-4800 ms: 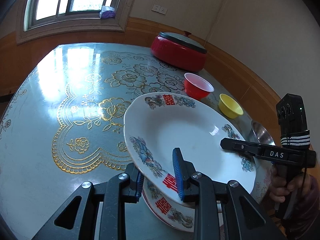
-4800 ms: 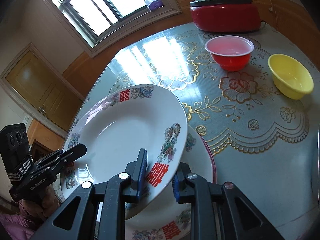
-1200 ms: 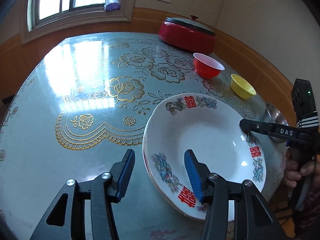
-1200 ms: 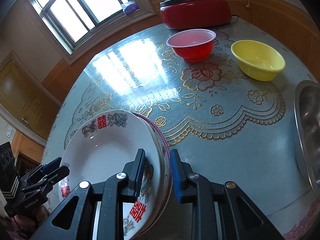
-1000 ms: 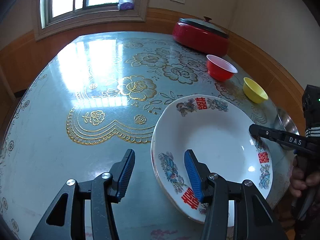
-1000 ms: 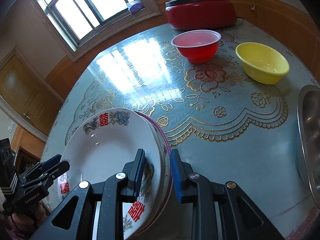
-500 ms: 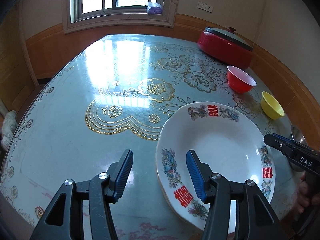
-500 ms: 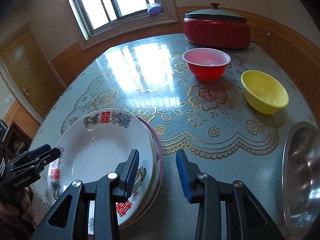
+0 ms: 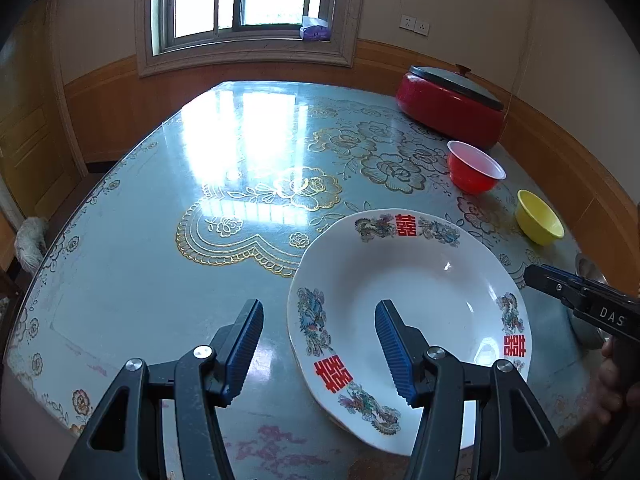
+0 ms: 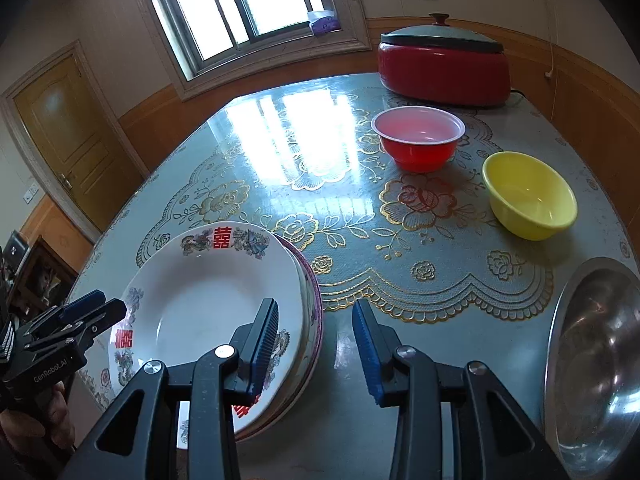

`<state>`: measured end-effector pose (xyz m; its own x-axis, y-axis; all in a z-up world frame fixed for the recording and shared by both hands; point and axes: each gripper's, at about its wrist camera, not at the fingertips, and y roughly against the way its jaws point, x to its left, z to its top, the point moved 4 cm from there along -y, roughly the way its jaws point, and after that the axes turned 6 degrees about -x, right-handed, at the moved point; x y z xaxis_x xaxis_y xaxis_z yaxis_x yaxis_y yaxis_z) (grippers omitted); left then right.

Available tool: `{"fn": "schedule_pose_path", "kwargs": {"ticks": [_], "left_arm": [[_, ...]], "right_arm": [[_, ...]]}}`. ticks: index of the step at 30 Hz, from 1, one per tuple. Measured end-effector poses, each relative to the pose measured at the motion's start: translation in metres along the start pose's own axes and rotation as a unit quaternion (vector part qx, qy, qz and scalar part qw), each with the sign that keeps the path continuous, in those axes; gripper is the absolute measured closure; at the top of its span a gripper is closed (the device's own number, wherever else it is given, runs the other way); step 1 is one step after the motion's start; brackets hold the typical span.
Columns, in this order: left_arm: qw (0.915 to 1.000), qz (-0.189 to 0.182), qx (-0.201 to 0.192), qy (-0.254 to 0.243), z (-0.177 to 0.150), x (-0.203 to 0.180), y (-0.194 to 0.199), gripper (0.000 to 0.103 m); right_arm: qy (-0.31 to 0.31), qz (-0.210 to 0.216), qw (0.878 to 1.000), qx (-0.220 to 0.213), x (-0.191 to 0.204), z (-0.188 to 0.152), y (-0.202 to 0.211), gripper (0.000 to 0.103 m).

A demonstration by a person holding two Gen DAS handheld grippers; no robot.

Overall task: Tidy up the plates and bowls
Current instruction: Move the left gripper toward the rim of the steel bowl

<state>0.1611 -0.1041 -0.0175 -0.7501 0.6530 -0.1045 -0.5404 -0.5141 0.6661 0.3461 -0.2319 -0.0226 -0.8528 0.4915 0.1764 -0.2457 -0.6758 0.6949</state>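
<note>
A stack of white floral plates with red characters point(image 9: 412, 292) point(image 10: 208, 304) rests on the table near its front edge. My left gripper point(image 9: 318, 350) is open and empty, hovering above the stack's left rim. My right gripper point(image 10: 314, 346) is open and empty, above the stack's right rim. A red bowl point(image 9: 474, 166) point(image 10: 418, 136), a yellow bowl point(image 9: 538, 218) point(image 10: 528, 194) and a steel bowl point(image 10: 596, 364) stand apart to the right.
The table point(image 9: 168, 264) has a glossy blue-green floral cover. A red lidded electric pot point(image 9: 450, 106) point(image 10: 444, 62) stands at the far right corner. A window is behind the table, a wooden door at left in the right wrist view.
Both grippers let go of the top plate, now lying on the stack, opened wide and pulled back and up from it.
</note>
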Motion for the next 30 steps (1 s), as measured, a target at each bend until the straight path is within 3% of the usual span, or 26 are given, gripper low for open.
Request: {"fn": "schedule_pose_path", "kwargs": {"ticks": [5,14,23,30], "left_arm": [[0.9998,-0.022,0.001,0.000,0.001,0.005,0.001,0.044],[0.9965,-0.067,0.007,-0.049,0.001,-0.005,0.000,0.044],[0.9872,-0.129,0.008,-0.094,-0.004,-0.030,-0.001,0.044],[0.9749,-0.176,-0.001,-0.136,-0.004,-0.058,0.003,0.044]], "right_arm": [[-0.013,-0.015,1.000,0.000,0.007,-0.005,0.007,0.065],[-0.053,-0.075,0.995,-0.032,-0.002,-0.013,0.041,0.065],[-0.104,-0.150,0.981,-0.070,-0.026,-0.025,0.090,0.065],[-0.164,-0.196,0.962,-0.092,-0.057,-0.043,0.127,0.065]]}}
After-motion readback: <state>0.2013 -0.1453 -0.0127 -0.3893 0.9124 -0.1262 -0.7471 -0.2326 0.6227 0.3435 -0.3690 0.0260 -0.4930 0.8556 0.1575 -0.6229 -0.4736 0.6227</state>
